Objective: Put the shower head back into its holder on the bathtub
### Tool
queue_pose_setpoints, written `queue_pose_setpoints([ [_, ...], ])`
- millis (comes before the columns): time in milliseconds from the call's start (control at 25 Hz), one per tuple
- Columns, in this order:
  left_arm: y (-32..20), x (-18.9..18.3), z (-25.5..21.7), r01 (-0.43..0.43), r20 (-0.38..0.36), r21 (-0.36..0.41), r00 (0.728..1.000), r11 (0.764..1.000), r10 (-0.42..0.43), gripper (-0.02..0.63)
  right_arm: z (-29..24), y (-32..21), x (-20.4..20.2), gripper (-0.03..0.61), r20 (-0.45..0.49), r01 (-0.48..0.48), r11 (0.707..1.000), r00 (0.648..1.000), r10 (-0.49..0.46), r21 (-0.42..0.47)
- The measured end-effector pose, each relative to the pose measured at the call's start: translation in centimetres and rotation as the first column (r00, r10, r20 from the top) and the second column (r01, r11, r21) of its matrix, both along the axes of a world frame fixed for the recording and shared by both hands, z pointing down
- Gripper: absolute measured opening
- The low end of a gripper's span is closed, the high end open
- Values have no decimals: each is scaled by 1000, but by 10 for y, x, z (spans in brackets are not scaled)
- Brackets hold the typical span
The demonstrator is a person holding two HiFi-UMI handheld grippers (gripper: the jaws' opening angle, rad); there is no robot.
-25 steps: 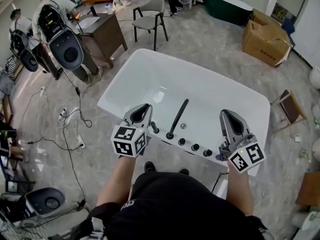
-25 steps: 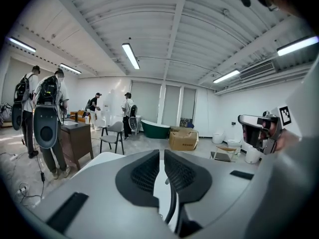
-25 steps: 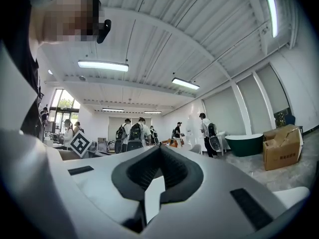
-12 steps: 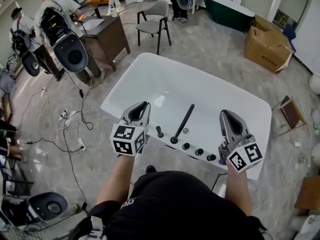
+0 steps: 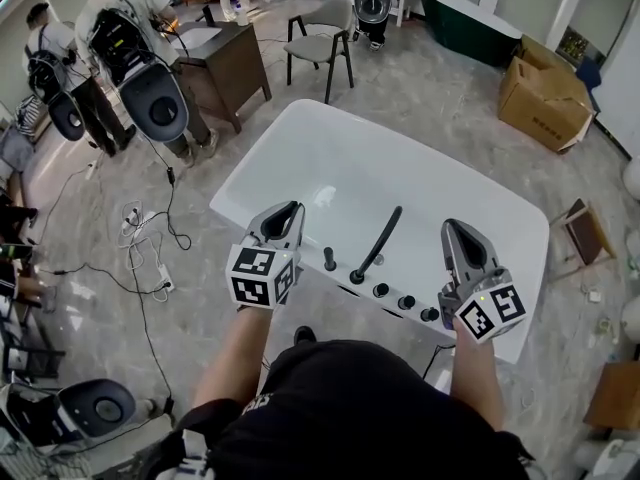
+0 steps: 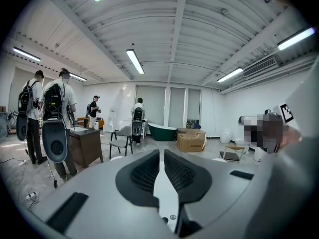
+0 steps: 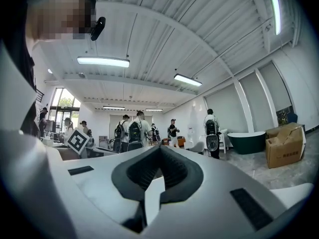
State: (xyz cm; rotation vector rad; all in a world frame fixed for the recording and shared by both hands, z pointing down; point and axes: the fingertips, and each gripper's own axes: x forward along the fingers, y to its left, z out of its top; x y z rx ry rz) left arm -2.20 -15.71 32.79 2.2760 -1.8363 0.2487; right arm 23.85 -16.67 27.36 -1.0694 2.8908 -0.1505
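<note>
My left hand-held gripper (image 5: 290, 211) and right hand-held gripper (image 5: 452, 226) have smooth, matt grey plastic shells. The left one's pads (image 6: 144, 173) are black with a rough grid texture. The bathtub (image 5: 320, 163) is smooth, glossy white. The shower head (image 5: 378, 243) looks matt black. The floor (image 5: 420, 78) is mottled grey with a slight sheen. The cardboard box (image 5: 540, 93) is dull brown, and the desk (image 5: 235, 63) looks like dark wood.

Bathtub (image 5: 330, 158) wht, glossy. Shower head (image 5: 378, 243) blk; knobs (image 5: 381, 290) blk too. Left gripper (image 5: 287, 211) & right gripper (image 5: 455, 230): grey shells, blk inner faces, cubes w/ blk-on-wht square markers. Floor (image 5: 420, 78) grey, marbled. Far tub (image 5: 465, 13) dk green. Box (image 5: 545, 93) brown cardboard. Desk (image 5: 240, 63) dk brown. Chair (image 5: 320, 46) grey seat, blk legs.
</note>
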Motion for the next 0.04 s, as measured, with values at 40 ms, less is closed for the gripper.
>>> queue_pose_setpoints([
  [40, 2, -2, 1, 1, 4, -1, 1000, 1000, -1, 43, 1, 1, -2, 11, -2, 1, 1000, 1000, -1, 1],
])
